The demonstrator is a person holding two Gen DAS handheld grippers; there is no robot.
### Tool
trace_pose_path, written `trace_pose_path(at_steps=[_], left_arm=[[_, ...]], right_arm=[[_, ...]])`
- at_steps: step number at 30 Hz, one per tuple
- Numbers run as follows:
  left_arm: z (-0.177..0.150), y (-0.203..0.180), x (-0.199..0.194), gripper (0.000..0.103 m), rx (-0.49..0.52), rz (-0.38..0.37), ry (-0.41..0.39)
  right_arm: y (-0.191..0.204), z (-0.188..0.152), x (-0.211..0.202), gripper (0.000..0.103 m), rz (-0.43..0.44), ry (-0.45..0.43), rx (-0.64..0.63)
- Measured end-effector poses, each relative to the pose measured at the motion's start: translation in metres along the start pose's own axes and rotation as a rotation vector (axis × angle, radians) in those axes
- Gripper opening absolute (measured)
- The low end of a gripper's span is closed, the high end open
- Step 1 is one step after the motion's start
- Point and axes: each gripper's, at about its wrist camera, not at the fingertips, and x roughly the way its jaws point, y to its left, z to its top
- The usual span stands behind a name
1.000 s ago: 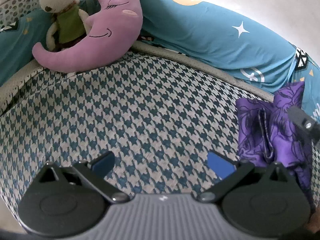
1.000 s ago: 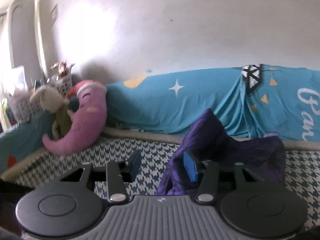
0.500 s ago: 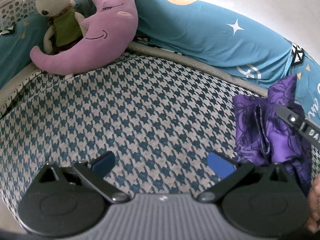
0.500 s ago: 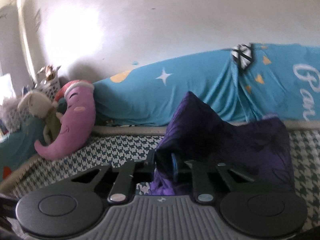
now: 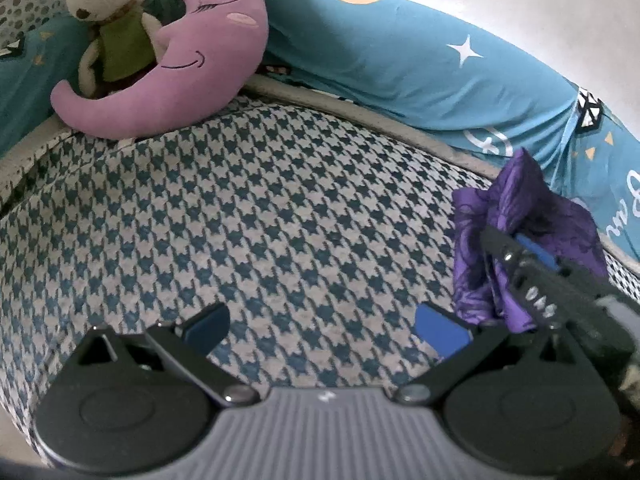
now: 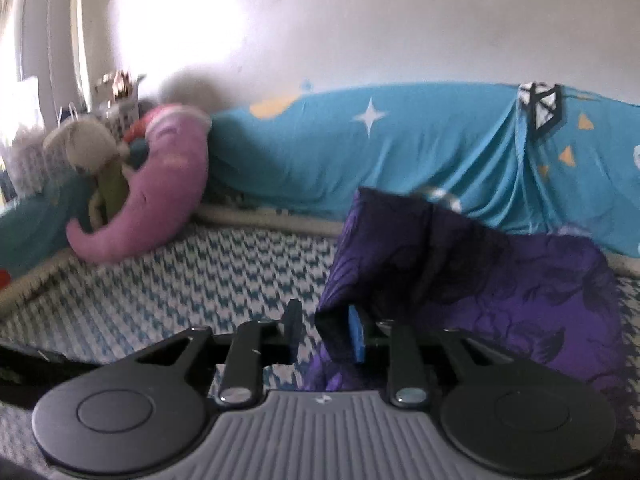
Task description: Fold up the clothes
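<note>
At the right edge of the left wrist view, the purple garment (image 5: 520, 240) sits bunched on the houndstooth bed cover (image 5: 280, 220), close to the blue bedding (image 5: 400, 60) that runs along the wall. My right hand-held gripper (image 6: 324, 330) has its fingers nearly together around a raised fold of that garment; in its own view the cloth passes between the dark left pad and the blue right pad (image 6: 356, 332), so I judge it pinched there, though a sliver of gap shows beside the cloth. From the left view the same gripper reaches in from the lower right, its tip buried in the purple folds.

My left hand-held gripper (image 5: 324, 324) is spread wide and holds nothing, hovering over bare cover at the lower centre of its frame, with its blue pad just beside the garment's lower edge.

I take this for the opening step: picking the garment up out of its heap so it can be spread flat before any fold. The next move, as I judge it, calls for my left gripper to find a second corner or hem, so the two can pull the cloth open across the cover.

Further off, in the upper left, a purple moon cushion (image 5: 192, 60) and a plush rabbit (image 5: 108, 12) lean against the bedding, well apart from the work.
</note>
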Motion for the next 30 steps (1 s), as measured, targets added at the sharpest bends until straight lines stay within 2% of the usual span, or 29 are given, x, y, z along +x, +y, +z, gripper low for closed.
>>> trace_pose_path(at_steps=[8,16,21,30], left_arm=[[0.001,-0.008,-0.001,0.103,0.02,-0.001,-0.011],[-0.001,-0.011,0.0,0.103,0.055,0.009,-0.008],[-0.001,-0.011,0.001,0.103,0.059,0.01,-0.003],[-0.002,-0.023,0.004,0.103,0.073,0.005,0.004]], right_arm=[[-0.022,0.014,-0.043,0.026,0.011,0.001,0.064],[-0.033,0.001,-0.076,0.028,-0.026,0.079,-0.04],[-0.037,-0.015,-0.087,0.036,-0.011,0.136,-0.103],[-0.041,-0.033,-0.08,0.042,-0.008,0.188,-0.164]])
